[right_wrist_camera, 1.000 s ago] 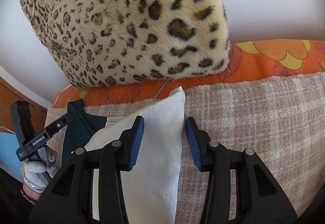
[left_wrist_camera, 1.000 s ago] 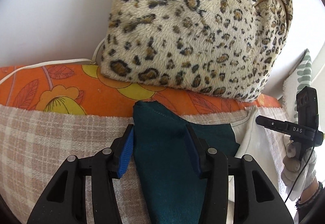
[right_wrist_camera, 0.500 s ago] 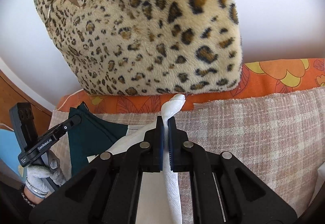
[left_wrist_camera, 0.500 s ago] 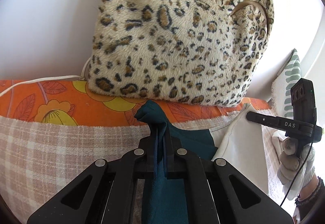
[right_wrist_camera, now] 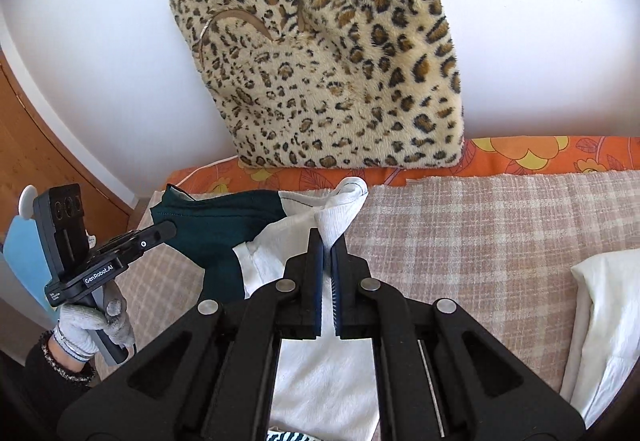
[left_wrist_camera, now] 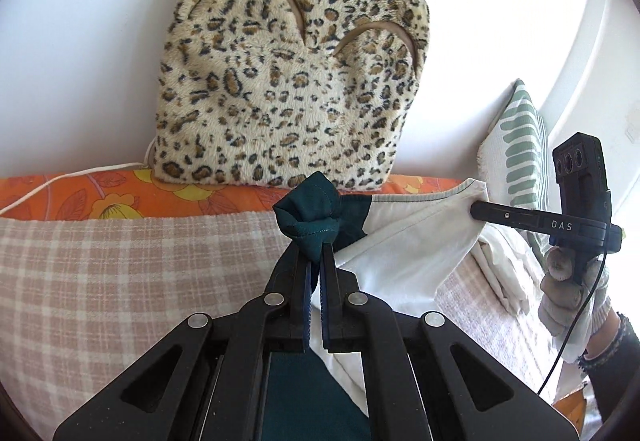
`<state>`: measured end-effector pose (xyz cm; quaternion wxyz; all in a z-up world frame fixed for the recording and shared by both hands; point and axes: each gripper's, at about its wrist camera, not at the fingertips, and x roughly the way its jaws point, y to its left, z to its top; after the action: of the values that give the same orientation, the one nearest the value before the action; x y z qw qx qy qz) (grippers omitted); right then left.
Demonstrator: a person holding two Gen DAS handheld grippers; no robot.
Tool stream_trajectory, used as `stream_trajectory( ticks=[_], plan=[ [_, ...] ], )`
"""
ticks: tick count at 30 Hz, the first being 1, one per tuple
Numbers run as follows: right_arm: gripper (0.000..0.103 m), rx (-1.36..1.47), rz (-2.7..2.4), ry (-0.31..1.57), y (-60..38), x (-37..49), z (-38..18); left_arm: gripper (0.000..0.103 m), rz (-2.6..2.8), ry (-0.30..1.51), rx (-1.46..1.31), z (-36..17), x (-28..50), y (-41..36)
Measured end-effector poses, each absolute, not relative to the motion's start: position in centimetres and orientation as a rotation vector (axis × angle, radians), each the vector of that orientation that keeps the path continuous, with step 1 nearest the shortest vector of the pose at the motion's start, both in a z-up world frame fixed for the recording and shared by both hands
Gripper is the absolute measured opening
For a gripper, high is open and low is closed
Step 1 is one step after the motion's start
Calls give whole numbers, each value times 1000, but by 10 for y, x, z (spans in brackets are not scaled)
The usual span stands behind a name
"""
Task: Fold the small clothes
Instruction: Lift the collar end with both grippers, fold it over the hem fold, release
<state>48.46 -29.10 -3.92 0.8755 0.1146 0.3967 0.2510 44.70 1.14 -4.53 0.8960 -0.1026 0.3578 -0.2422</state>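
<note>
Item: small garment (left_wrist_camera: 404, 241), teal and white, far edge raised off the plaid blanket (left_wrist_camera: 120, 261) covering the bed, the remainder trailing down toward the viewer.

Left tongs (left_wrist_camera: 316, 273): together, clamped on the bunched teal corner.

Right tongs (right_wrist_camera: 327, 265): together, clamped on the white corner. The jaws of both had just been closing, with cloth between them.

Step in hand, as judged: first fold, both far corners pinched and lifted. The next move probably called for carrying the two corners evenly toward the near hem, keeping the edge between them taut, then laying it flat before release.

Surroundings: leopard-print cushion (right_wrist_camera: 332, 61) propped against the white wall directly behind the garment, standing on an orange floral sheet (left_wrist_camera: 120, 193). A white cord (left_wrist_camera: 80, 175) ran along that sheet. Striped green-and-white pillow (left_wrist_camera: 520, 145) at the right in the left view. Folded white cloth (right_wrist_camera: 608, 321) on the blanket at the right in the right view. Gloved hand (right_wrist_camera: 96, 325) on the left handle; wooden furniture (right_wrist_camera: 36, 145) beyond it.

Obstructions: the cushion stood close behind the lifted edge; the path back toward the near hem looked free.
</note>
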Motion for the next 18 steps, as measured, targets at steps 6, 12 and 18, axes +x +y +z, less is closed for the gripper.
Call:
stream_trajectory(
  ticks=[6,12,18],
  plan=[
    [5,180,546,817,-298,405,-30,2,-530,751,-155,-39,371,3],
    [5,101,574,812,-292,328,-40,2,-562,762,-107,-47,301,5],
    [5,33,579,837,-291,274,-66,2,-586,790,6,-66,249,3]
  ],
)
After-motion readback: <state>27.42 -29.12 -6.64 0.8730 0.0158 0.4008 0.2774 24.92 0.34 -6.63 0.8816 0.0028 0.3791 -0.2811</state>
